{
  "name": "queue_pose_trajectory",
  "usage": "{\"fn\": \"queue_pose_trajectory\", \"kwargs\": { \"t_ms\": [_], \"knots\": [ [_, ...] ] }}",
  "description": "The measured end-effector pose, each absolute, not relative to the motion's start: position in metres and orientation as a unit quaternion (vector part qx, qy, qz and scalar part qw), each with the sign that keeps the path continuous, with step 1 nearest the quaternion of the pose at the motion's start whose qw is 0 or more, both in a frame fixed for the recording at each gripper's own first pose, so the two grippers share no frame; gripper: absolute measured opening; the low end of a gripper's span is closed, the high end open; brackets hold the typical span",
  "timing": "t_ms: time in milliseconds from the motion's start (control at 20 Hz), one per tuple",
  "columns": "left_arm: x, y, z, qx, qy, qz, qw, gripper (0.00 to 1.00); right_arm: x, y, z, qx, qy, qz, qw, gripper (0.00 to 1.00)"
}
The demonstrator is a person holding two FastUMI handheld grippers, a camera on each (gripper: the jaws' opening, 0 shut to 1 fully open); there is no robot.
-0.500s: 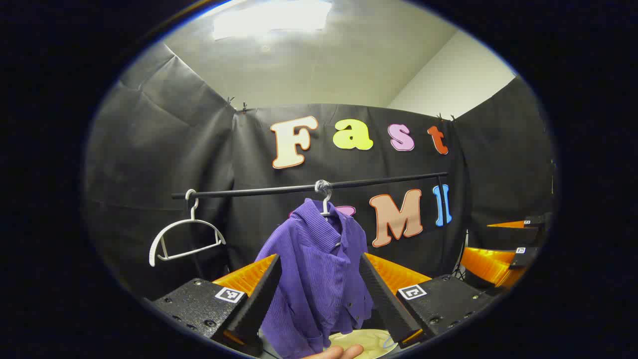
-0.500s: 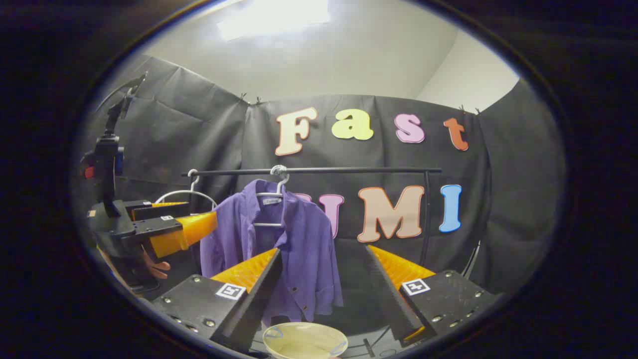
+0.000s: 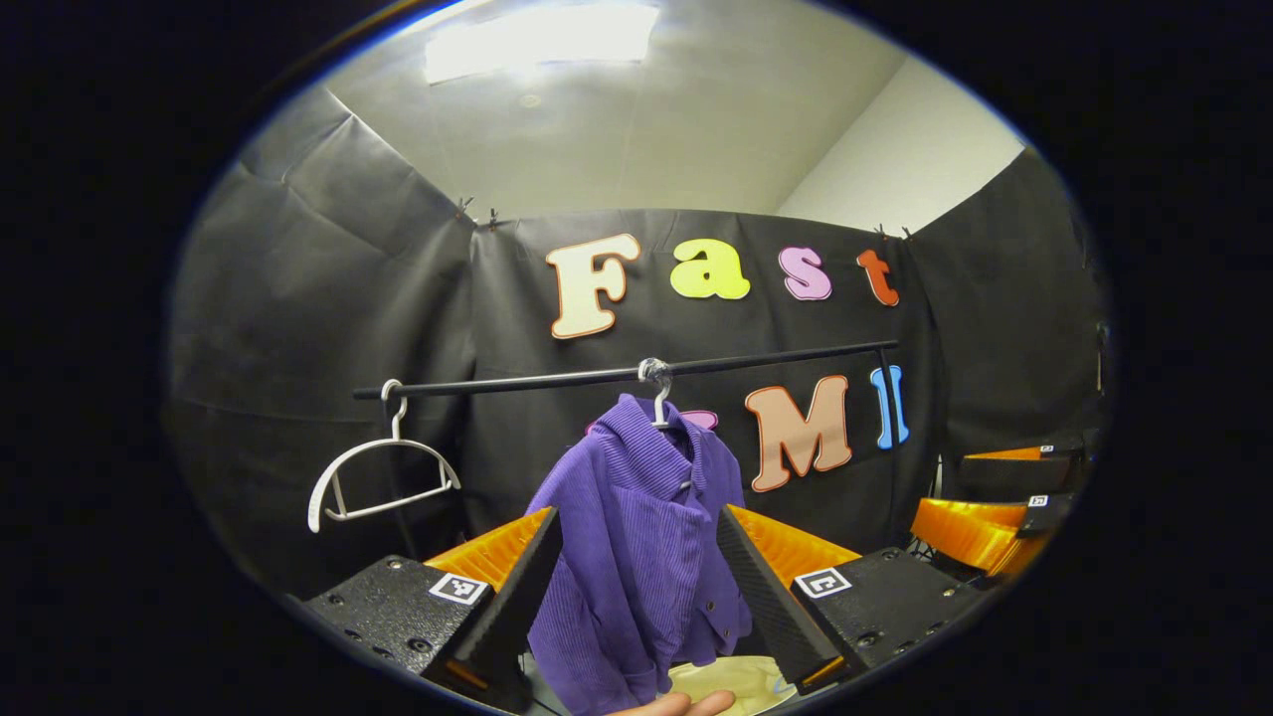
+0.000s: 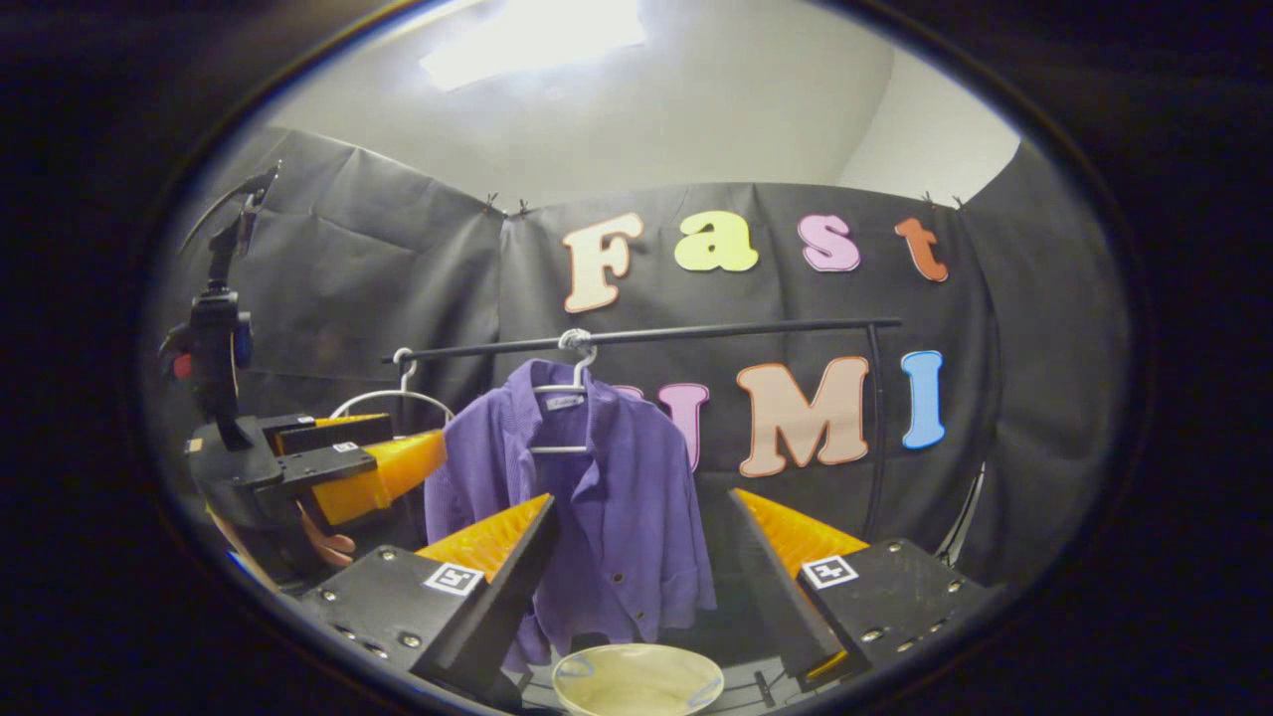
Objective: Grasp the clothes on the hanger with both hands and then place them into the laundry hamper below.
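Both pairs of jaws stand wide apart and hold nothing. The left gripper [image 3: 636, 587] frames the shirt [image 3: 641, 557] between its fingers in the left gripper view, but the cloth hangs beyond them, untouched as far as I can tell. The right gripper [image 4: 641, 577] sits a little farther back, with the shirt [image 4: 587, 507] showing past its left finger.

By my reading the task has hardly begun: the shirt is on its hanger [image 4: 567, 398], hooked near the middle of the rail [image 4: 646, 336], and neither grasp is made. What remains is to close in on the cloth from both sides, lift it free of the hanger and lower it into the hamper [image 4: 636, 676], whose pale round rim shows directly below the shirt.

The shirt is purple, finely ribbed like corduroy, with a collar and small dark buttons down the front; it drapes in soft folds and will probably slump once freed. Its hanger is thin white wire or plastic. A second, bare hanger [image 3: 383, 467] hangs at the rail's left end, broad and curved. The rail is a slim black bar. The fingers are ridged orange wedges on black blocks with square markers.
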State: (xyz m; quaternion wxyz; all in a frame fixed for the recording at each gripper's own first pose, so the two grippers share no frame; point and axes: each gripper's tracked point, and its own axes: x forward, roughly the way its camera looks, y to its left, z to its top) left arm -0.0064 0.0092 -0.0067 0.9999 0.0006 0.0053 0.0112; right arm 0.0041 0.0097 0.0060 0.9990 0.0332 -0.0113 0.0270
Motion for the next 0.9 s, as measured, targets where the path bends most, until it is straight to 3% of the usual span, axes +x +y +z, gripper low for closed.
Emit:
{"fn": "queue_pose_trajectory", "kwargs": {
  "t_ms": [100,200,250,300,450,550,600,900],
  "knots": [
    [-0.005,0.011,-0.011,-0.007,0.007,0.014,1.000,0.96,0.006,0.012,0.008,0.037,-0.014,0.033,0.999,0.96],
    [-0.003,0.013,-0.015,-0.011,0.011,0.017,1.000,0.96,0.008,0.011,0.007,0.037,-0.014,0.034,0.999,1.00],
    [-0.001,0.012,-0.018,-0.010,0.013,0.016,1.000,0.96,0.011,0.009,0.005,0.036,-0.014,0.033,0.999,0.96],
    [0.001,0.009,-0.020,-0.010,0.014,0.015,1.000,0.99,0.015,0.008,0.003,0.036,-0.014,0.034,0.999,1.00],
    [0.009,0.002,-0.031,-0.013,0.019,0.012,1.000,0.96,0.031,0.008,-0.005,0.037,-0.010,0.038,0.999,1.00],
    [0.016,-0.008,-0.042,-0.016,0.026,0.009,0.999,0.99,0.037,0.009,-0.014,0.034,-0.007,0.045,0.998,0.96],
    [0.022,-0.013,-0.050,-0.015,0.031,0.008,0.999,0.99,0.040,0.008,-0.018,0.031,-0.007,0.045,0.998,1.00],
    [0.060,-0.027,-0.090,-0.004,0.049,0.024,0.999,0.99,0.068,-0.034,-0.052,0.010,0.010,0.001,1.000,1.00]
  ]
}}
